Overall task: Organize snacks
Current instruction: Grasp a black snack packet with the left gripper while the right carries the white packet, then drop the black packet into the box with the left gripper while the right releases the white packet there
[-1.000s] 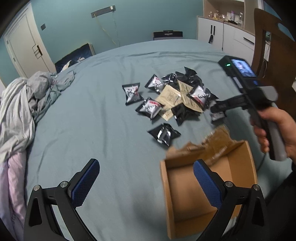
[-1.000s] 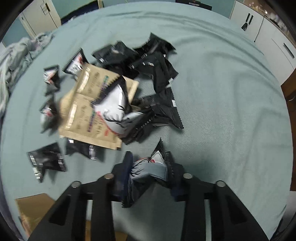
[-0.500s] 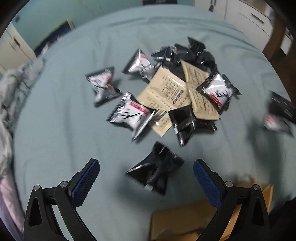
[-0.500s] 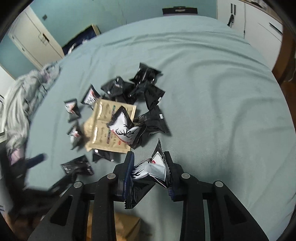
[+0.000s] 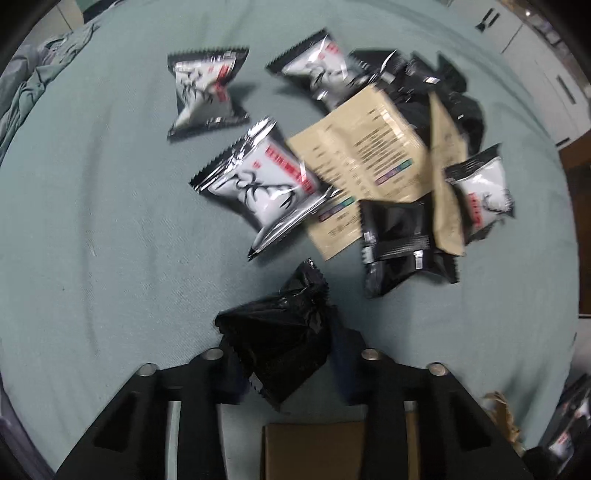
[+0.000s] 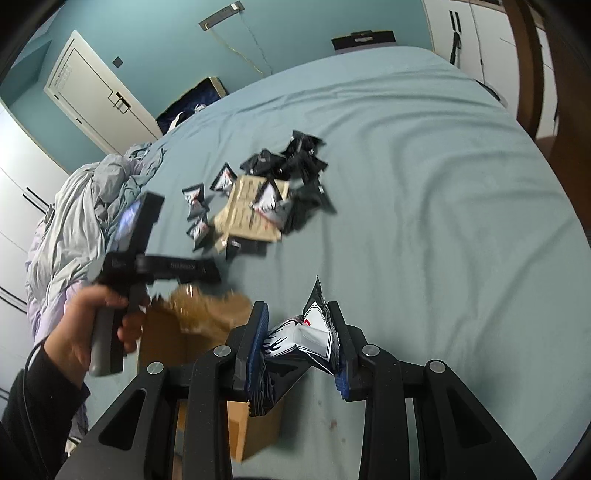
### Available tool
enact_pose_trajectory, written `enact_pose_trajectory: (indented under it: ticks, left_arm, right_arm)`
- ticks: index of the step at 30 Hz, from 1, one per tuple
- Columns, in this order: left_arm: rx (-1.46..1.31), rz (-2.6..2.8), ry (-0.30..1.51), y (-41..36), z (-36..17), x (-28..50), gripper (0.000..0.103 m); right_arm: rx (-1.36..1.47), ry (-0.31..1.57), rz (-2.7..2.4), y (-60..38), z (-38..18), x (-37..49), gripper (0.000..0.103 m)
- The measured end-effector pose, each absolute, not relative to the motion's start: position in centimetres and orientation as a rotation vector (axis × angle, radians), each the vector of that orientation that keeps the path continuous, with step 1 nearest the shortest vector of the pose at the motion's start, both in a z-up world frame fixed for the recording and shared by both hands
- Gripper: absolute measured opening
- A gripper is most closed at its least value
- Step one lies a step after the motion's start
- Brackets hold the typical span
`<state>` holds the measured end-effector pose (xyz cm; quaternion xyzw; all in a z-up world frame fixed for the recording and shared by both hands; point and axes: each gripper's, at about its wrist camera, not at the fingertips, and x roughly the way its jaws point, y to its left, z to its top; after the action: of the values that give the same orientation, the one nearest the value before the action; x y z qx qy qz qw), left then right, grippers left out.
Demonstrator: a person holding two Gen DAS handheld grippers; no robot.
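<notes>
A crumpled black snack packet lies on the teal bed, between the fingers of my left gripper. Its jaws are closing and the pads squeeze the packet. Beyond it lies the snack pile: black-and-white packets, black ones and tan sachets. My right gripper is shut on a white-and-black snack packet, held above the bed beside the open cardboard box. In the right wrist view a hand holds the left gripper's handle beside the pile.
The box's near edge shows under the left gripper. Crumpled grey bedding is heaped at the bed's left side. A white door and white cabinets stand beyond the bed, with a brown wooden frame at the right.
My left gripper came down over the black packet and its wide-open jaws drew in around it. My right gripper lifted its packet away from the pile toward the box.
</notes>
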<state>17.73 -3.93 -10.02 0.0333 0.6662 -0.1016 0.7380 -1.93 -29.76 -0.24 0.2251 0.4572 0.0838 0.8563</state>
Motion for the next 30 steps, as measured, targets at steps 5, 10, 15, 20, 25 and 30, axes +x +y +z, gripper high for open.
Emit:
enact_pose_trajectory:
  ticks: [5, 10, 15, 20, 25, 30]
  left_arm:
    - [-0.016, -0.158, 1.379, -1.8, -6.2, 16.2, 0.031]
    - [-0.046, -0.138, 1.276, 1.1, -0.5, 12.7, 0.031]
    - [0.061, -0.182, 1.184, 2.9, 2.3, 7.8, 0.031]
    - [0.106, -0.311, 1.159, 1.9, 2.5, 3.5, 0.031]
    - [0.158, -0.485, 1.131, -1.3, 1.3, -0.3, 0.032]
    - [0.232, -0.537, 1.155, -3.1, -1.3, -1.9, 0.036]
  right_arm:
    - [0.512, 0.932, 0.159, -30.5, 0.6, -3.1, 0.030]
    - [0.496, 0.944, 0.156, -29.5, 0.5, -3.0, 0.030]
    - [0.480, 0.956, 0.183, -28.6, 0.4, -2.2, 0.030]
    - [0.447, 0.975, 0.191, -27.5, 0.0, -1.4, 0.030]
    - [0.417, 0.972, 0.185, -26.6, 0.2, -1.3, 0.030]
    - [0.386, 0.944, 0.193, -25.6, 0.7, -1.9, 0.030]
